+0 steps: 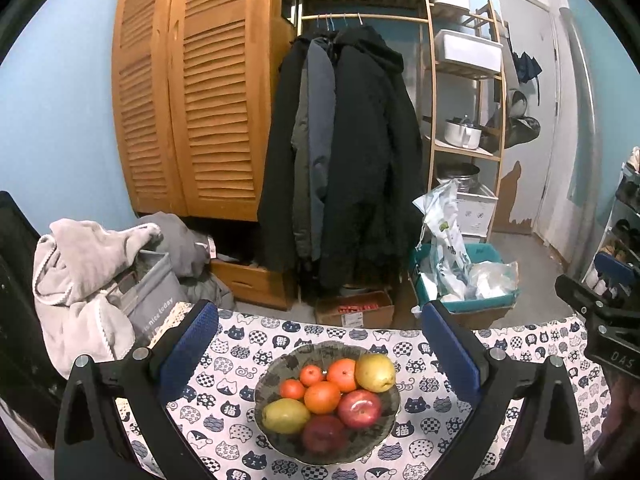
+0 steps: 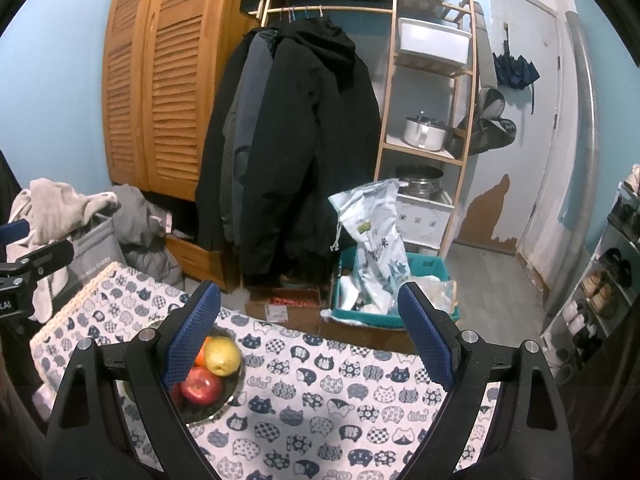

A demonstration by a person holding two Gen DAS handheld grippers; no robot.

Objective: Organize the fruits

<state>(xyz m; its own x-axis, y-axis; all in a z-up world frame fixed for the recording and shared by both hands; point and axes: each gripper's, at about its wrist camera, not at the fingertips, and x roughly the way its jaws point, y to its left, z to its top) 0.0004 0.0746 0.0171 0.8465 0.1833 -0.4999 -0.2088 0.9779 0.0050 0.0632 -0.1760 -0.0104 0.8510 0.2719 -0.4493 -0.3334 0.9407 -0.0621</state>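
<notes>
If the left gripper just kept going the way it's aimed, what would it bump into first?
Most likely the fruit bowl: it sits centred between the open left gripper fingers, with an orange near the middle of the pile. Depth is hard to judge, so it might pass just above.

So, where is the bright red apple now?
In the left wrist view, the bright red apple lies in the bowl, on its right side, between the orange and the yellow pear.

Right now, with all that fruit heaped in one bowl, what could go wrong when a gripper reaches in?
The fruit is packed tight in the bowl: closing on the middle orange could nudge the small tangerine or the red apple out.

The yellow pear sits high at the rim and might roll onto the cat-print tablecloth.

The open left gripper looks wide enough to bump neighbours.
</notes>
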